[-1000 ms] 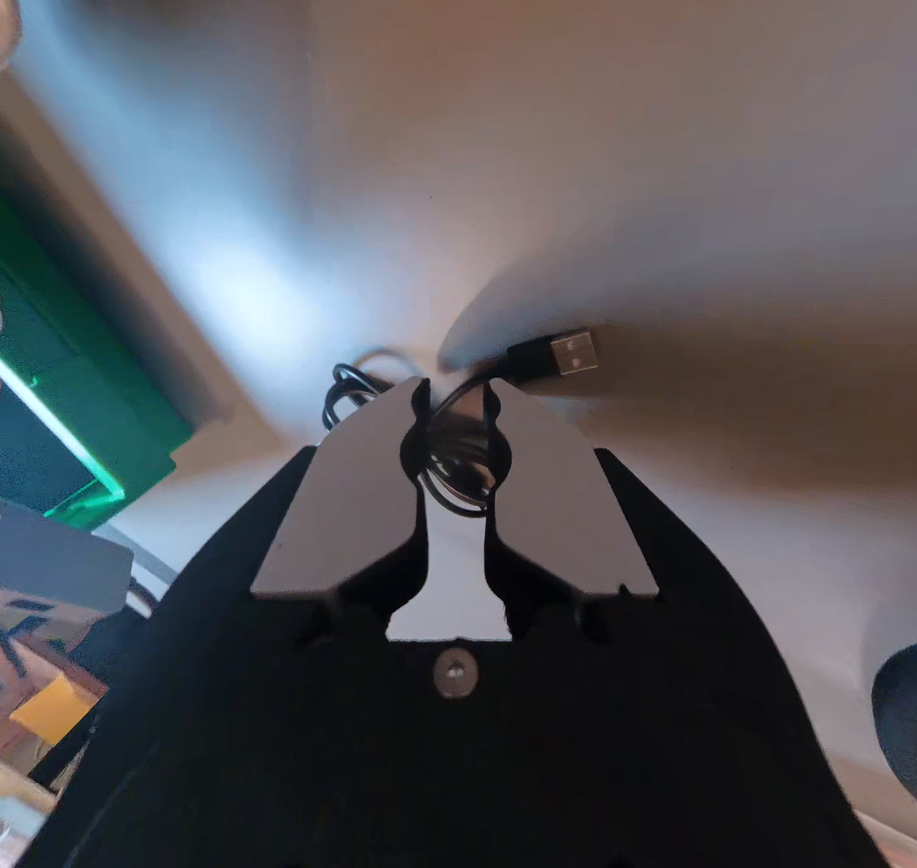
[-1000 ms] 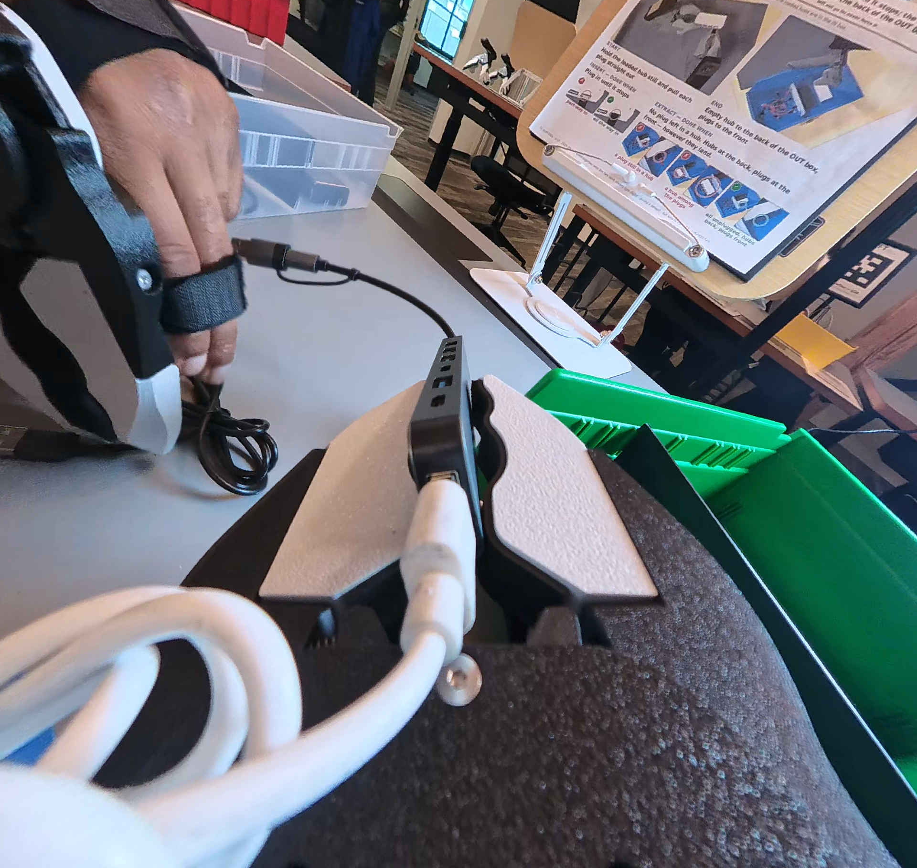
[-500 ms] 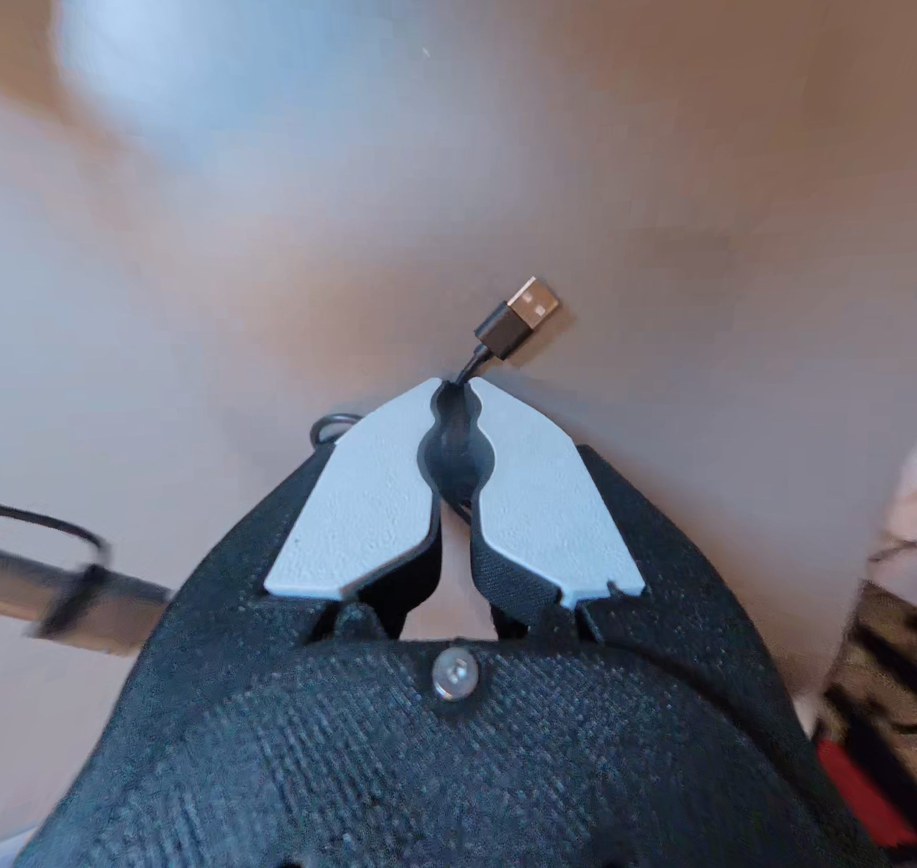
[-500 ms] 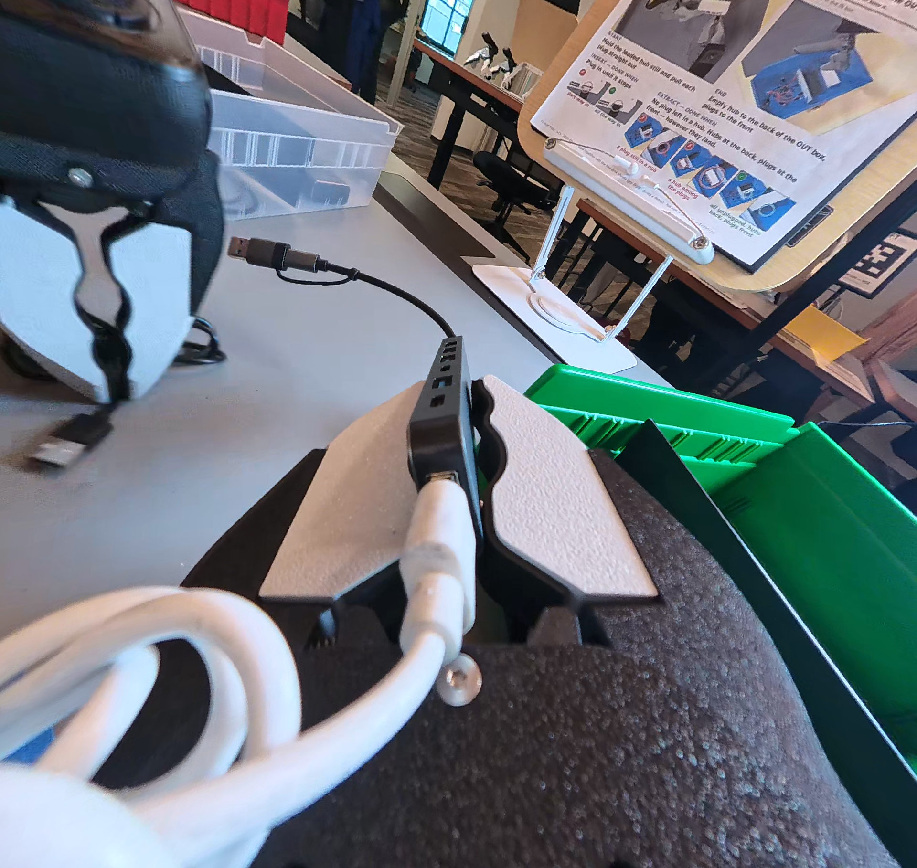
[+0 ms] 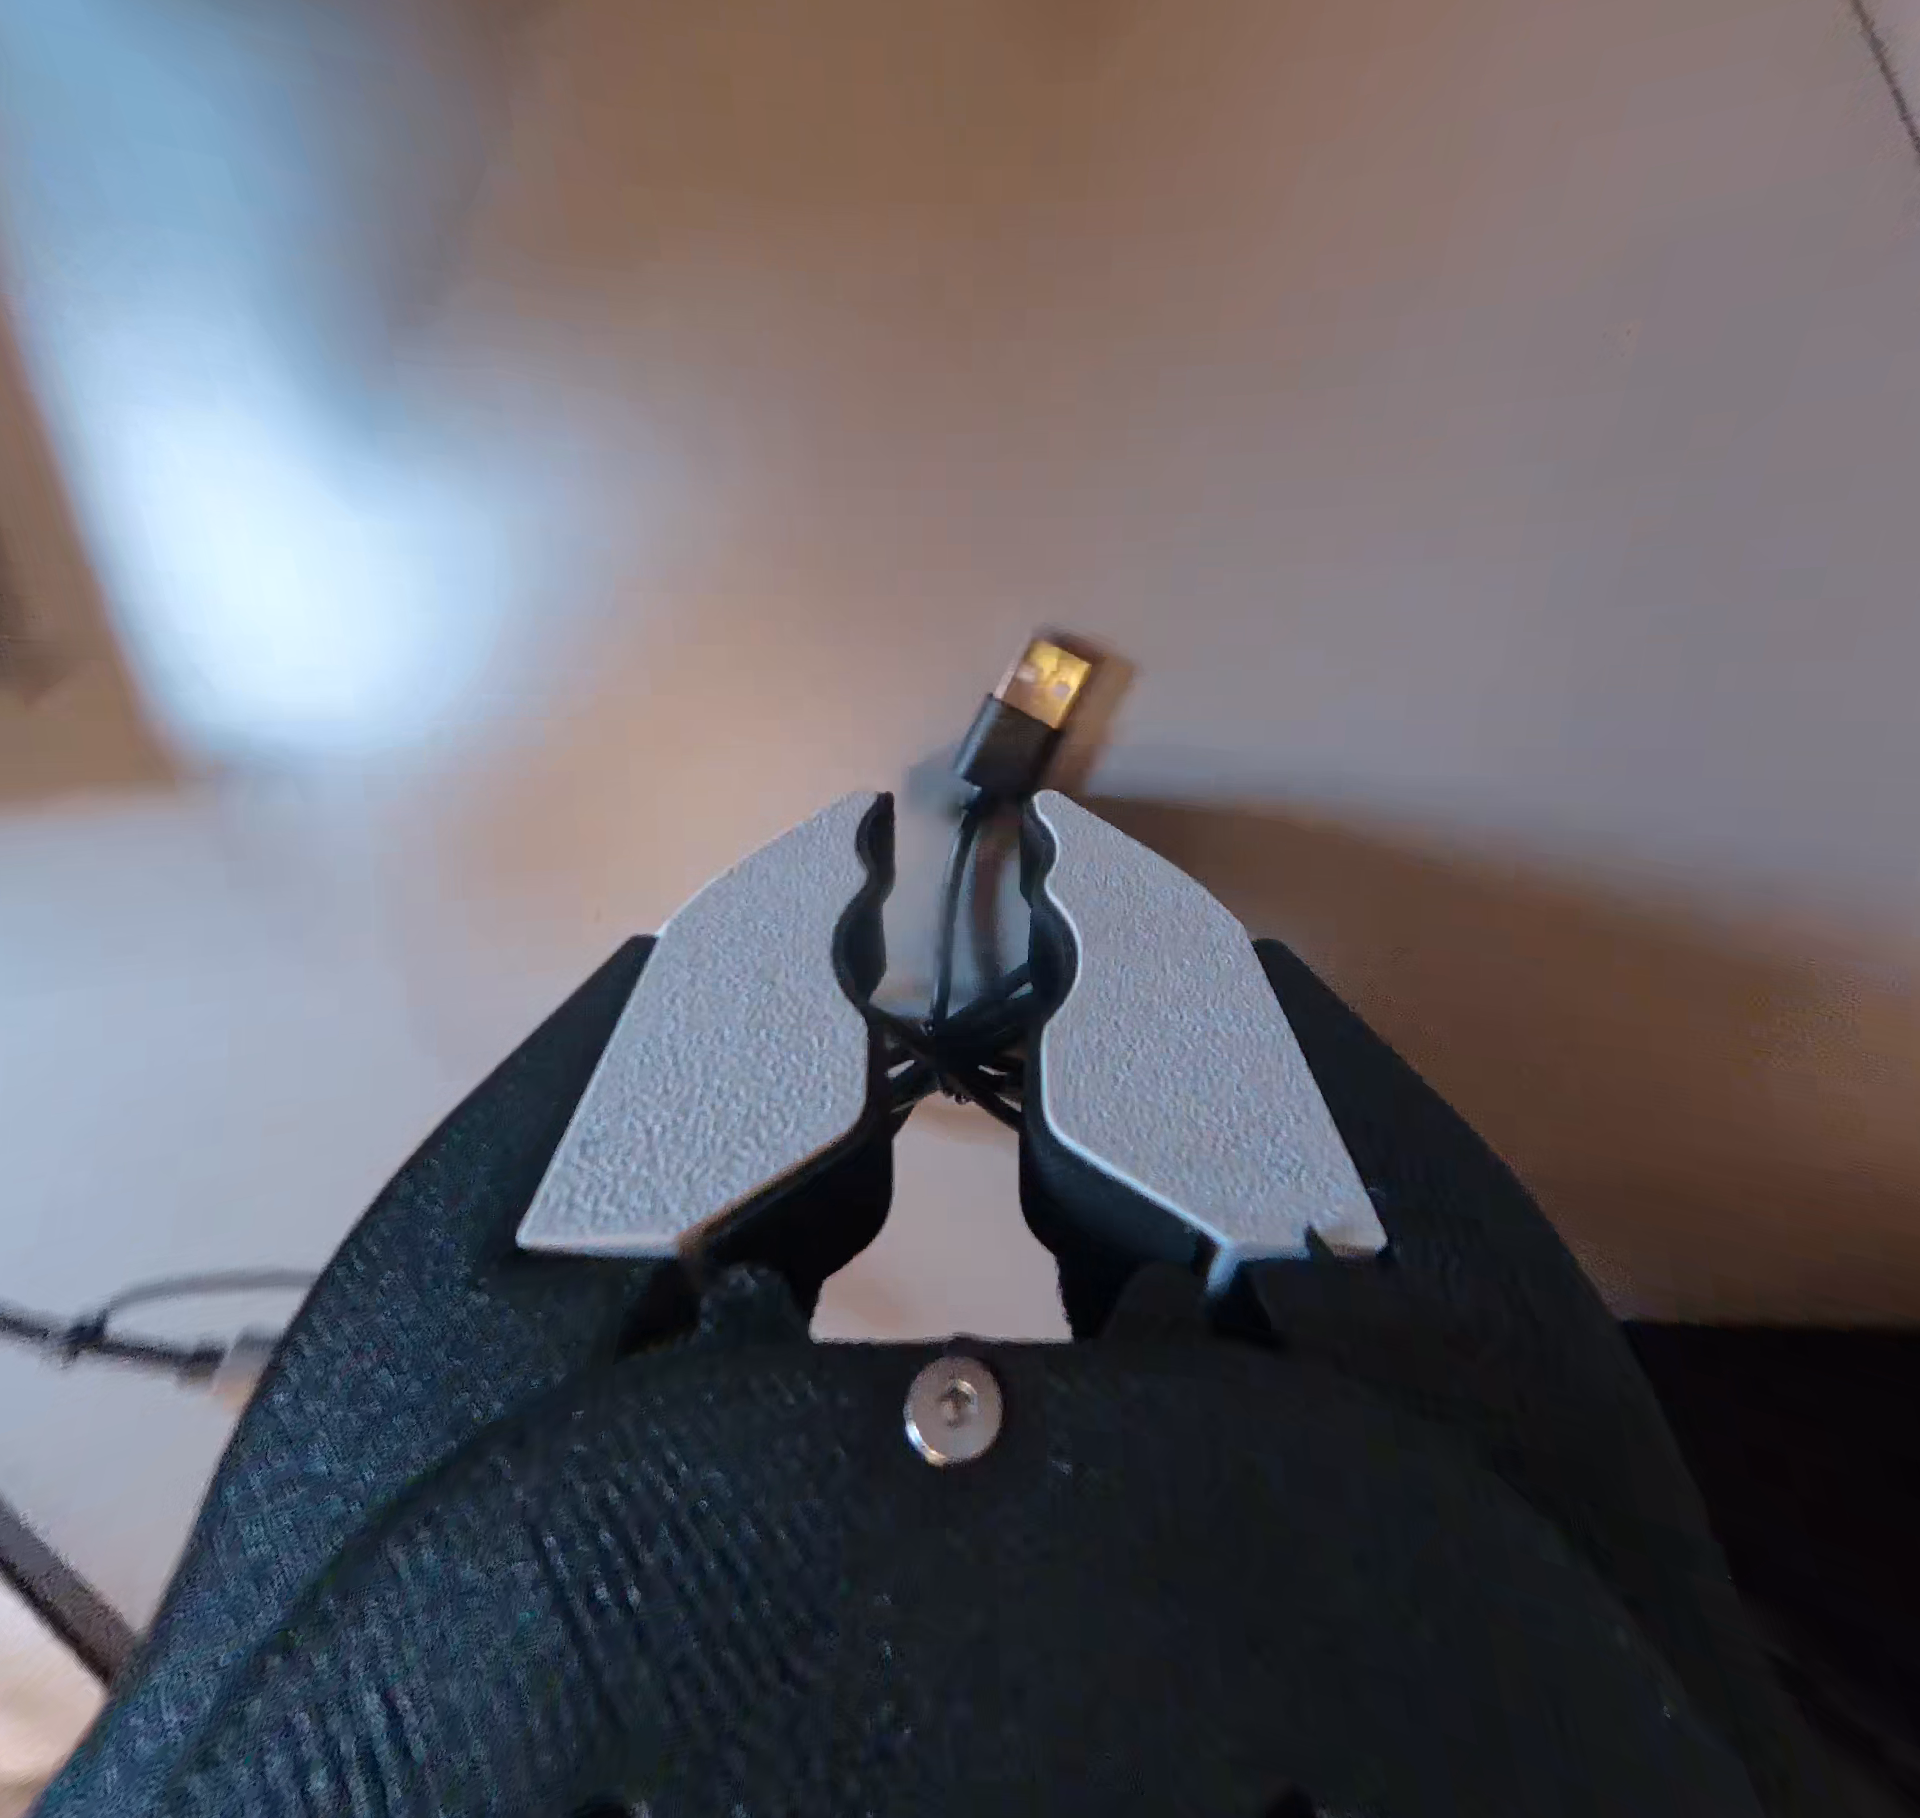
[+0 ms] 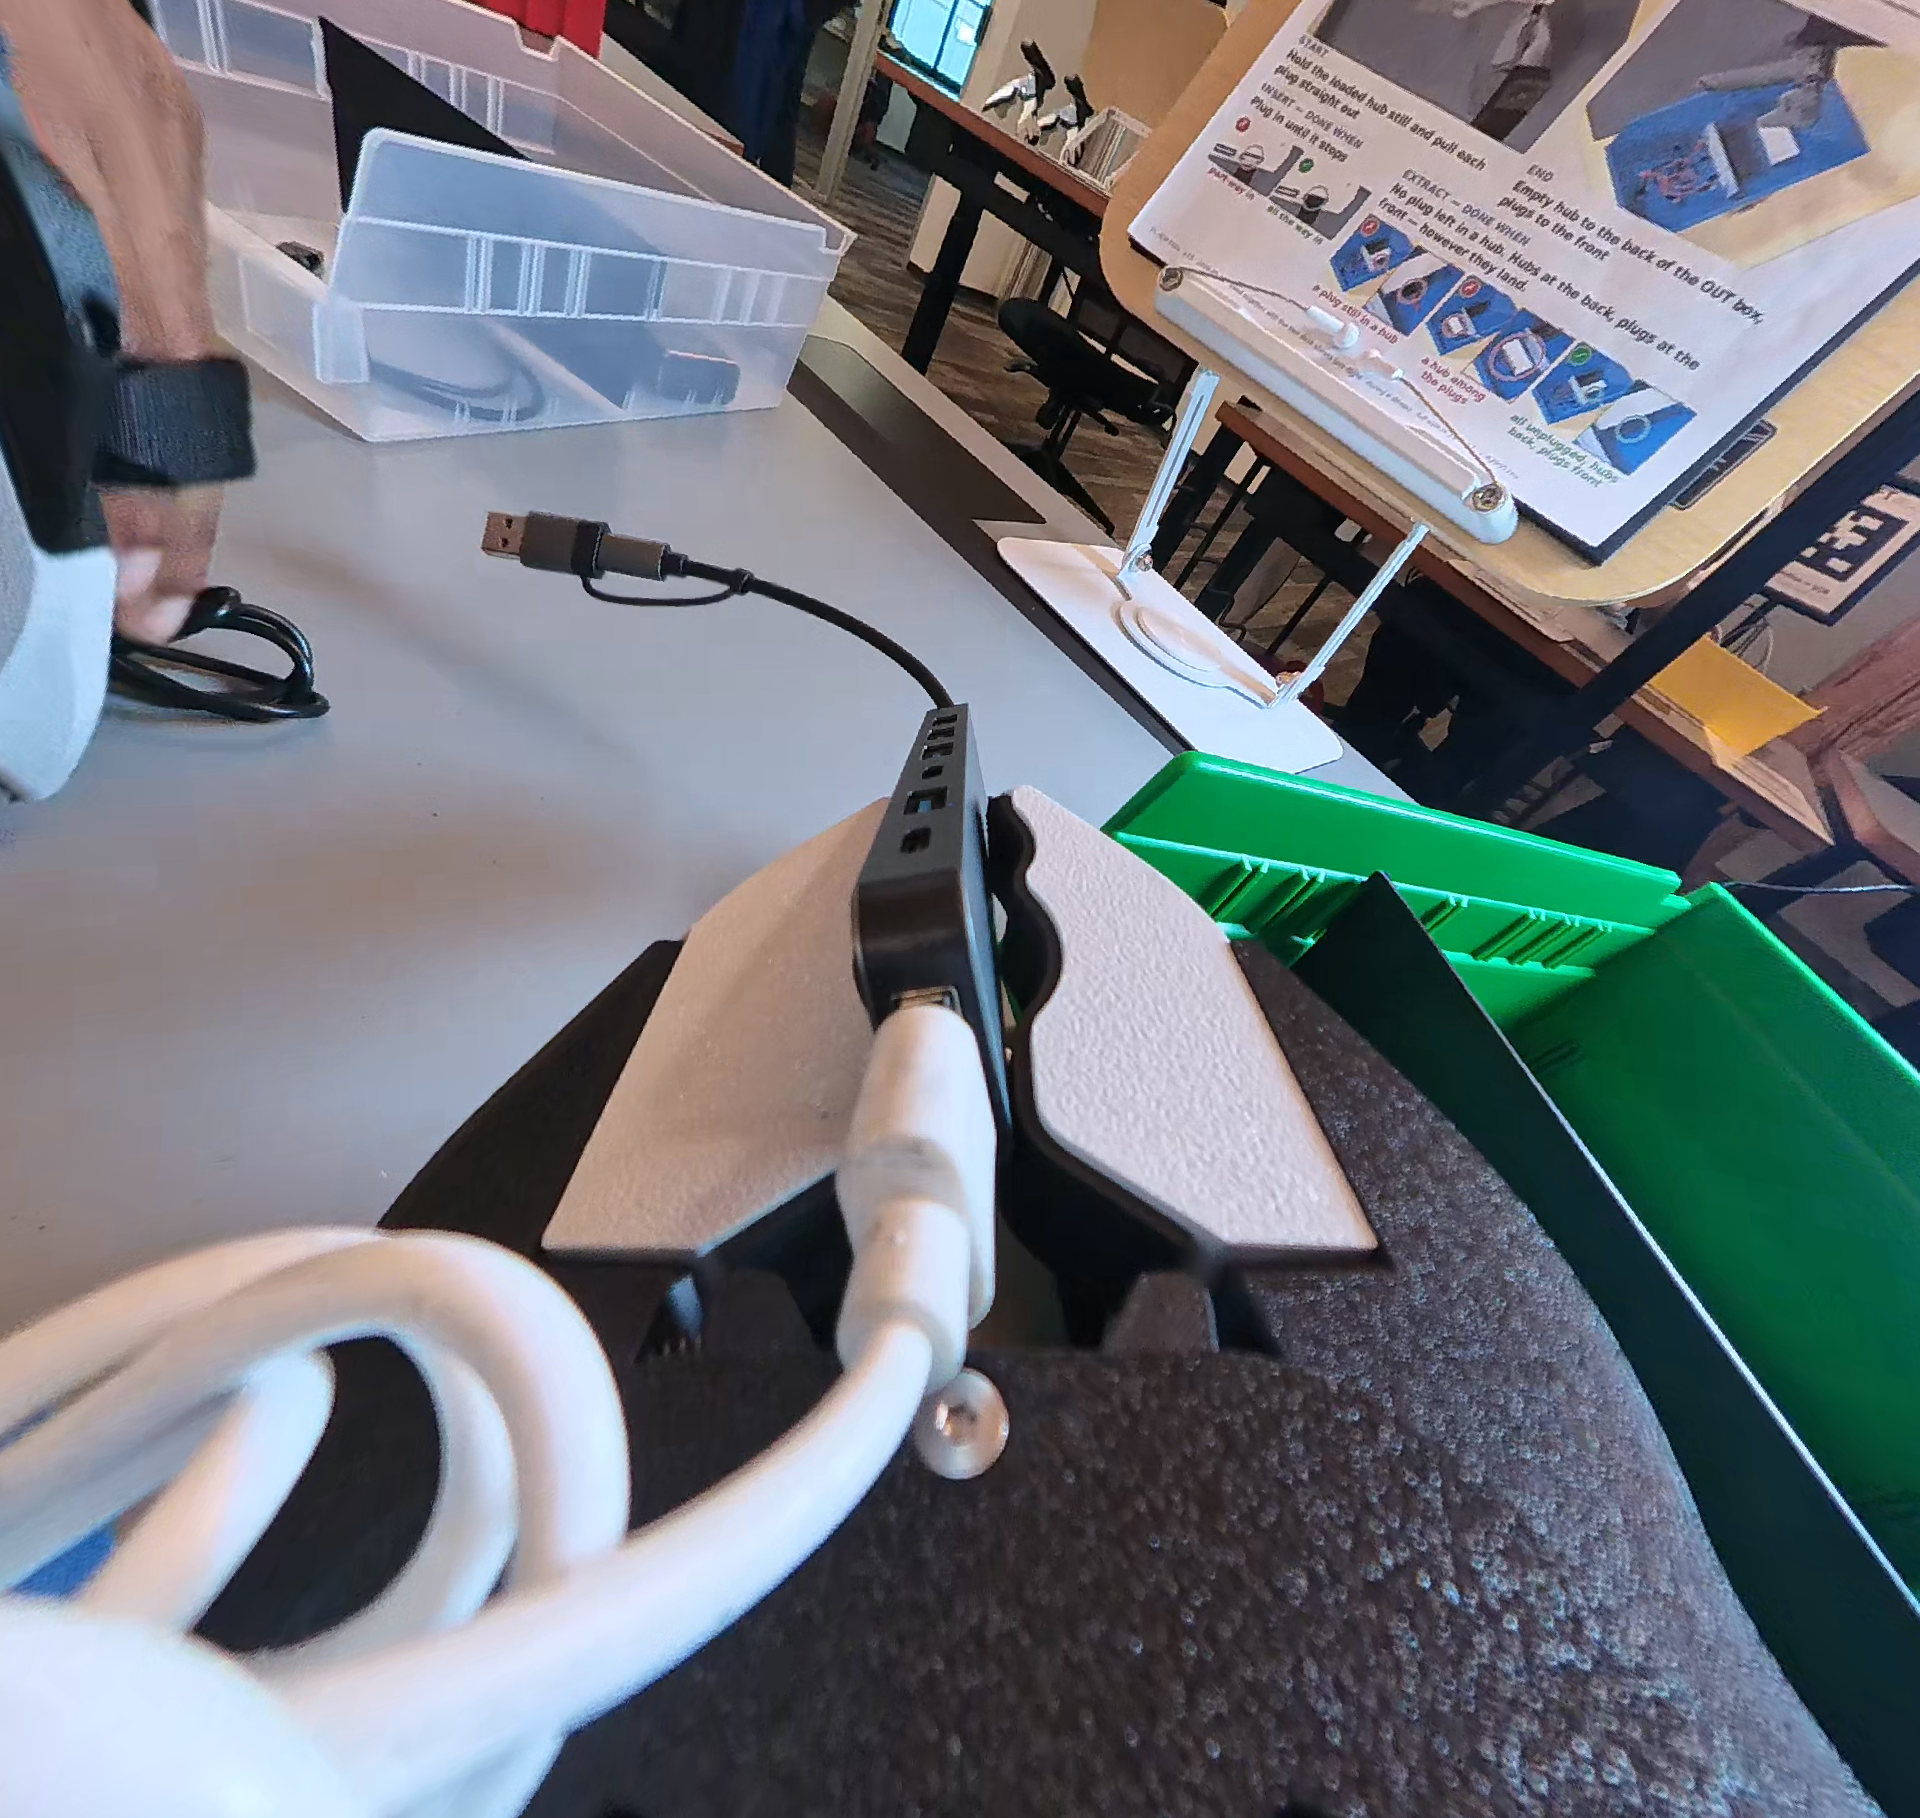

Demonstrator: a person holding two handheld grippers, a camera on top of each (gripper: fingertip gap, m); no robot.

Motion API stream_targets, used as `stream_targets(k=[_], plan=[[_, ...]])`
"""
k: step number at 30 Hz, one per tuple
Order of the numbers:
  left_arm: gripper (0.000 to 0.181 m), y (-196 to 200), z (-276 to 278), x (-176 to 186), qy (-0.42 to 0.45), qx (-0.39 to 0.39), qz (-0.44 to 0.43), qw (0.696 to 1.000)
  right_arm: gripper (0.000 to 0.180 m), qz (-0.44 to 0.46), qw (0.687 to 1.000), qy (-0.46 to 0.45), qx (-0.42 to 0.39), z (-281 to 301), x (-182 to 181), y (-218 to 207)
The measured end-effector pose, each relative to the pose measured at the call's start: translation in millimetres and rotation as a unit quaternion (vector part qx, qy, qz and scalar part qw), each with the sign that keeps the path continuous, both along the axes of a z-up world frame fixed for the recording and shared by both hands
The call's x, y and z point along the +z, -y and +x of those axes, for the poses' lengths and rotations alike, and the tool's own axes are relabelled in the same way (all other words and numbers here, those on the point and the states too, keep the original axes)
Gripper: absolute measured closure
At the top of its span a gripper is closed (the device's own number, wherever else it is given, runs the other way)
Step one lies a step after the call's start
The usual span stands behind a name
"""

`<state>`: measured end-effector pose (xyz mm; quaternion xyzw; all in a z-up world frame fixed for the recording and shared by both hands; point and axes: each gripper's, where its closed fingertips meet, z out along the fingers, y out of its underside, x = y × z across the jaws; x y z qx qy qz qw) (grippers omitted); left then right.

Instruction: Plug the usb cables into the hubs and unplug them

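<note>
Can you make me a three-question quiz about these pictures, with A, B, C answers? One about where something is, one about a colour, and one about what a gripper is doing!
1. In the right wrist view, on which side of the black hub is the green bin?
A) left
B) right
C) underneath it

2. What colour is the cable plugged into the hub's near end?
A) white
B) red
C) yellow

3. The right gripper is:
A) wide open and empty
B) shut on the hub
C) shut on a pen

Answers:
1 B, the bin sits to the hub's right.
2 A, the cable in that port is white.
3 B, both fingers press the hub's sides.
</note>
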<state>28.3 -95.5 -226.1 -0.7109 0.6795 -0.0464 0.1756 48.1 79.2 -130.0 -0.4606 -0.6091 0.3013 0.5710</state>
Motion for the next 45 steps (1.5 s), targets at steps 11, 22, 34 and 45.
stream_targets(k=[11, 22, 34, 45], plan=[[0.164, -26, 7, -6, 0.008, 0.114, -0.101, 0.988, 0.167, 0.009, 1.0, -0.008, 0.012, 2, 8, 5], [0.157, -51, -39, -5, 0.042, 0.274, -0.032, 0.96, 0.166, 0.023, 1.0, 0.006, 0.015, -1, 1, 8], [0.175, -58, -31, -4, 0.101, 0.268, -0.05, 0.957, 0.167, 0.099, 0.995, 0.01, 0.014, 1, 4, 12], [0.175, -61, 3, 73, 0.182, 0.316, -0.058, 0.929, 0.168, 0.306, 0.952, 0.025, 0.009, -4, 2, 36]])
